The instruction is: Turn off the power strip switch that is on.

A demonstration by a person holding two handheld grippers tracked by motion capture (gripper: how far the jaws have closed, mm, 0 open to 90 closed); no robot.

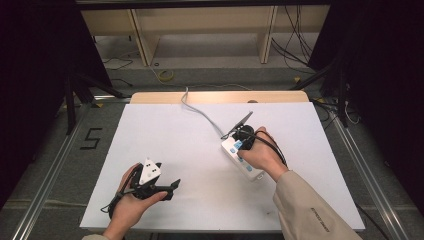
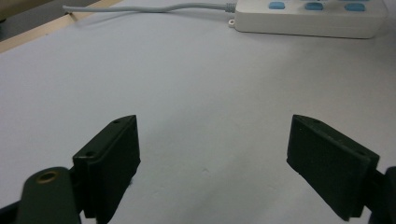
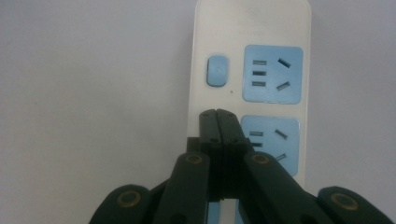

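Pressing together with nothing between them, the jaws of my right gripper [image 3: 218,112] point down at the power strip [image 3: 252,70], tips over its white face beside a blue socket. I see the strip lying right of centre on the table [image 1: 165,135]. My left gripper [image 2: 212,158] hovers near the front edge, jaws wide apart, empty.

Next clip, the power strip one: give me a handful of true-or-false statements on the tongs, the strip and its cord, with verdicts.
1. The right tongs are shut, tips over the power strip. True.
2. The left tongs grip the strip's cord. False: they are open over bare table, holding nothing.
3. The strip's sockets are blue. True.
4. The strip lies by the left hand. False: it lies under the right hand.
5. The cord runs toward the table's far edge. True.
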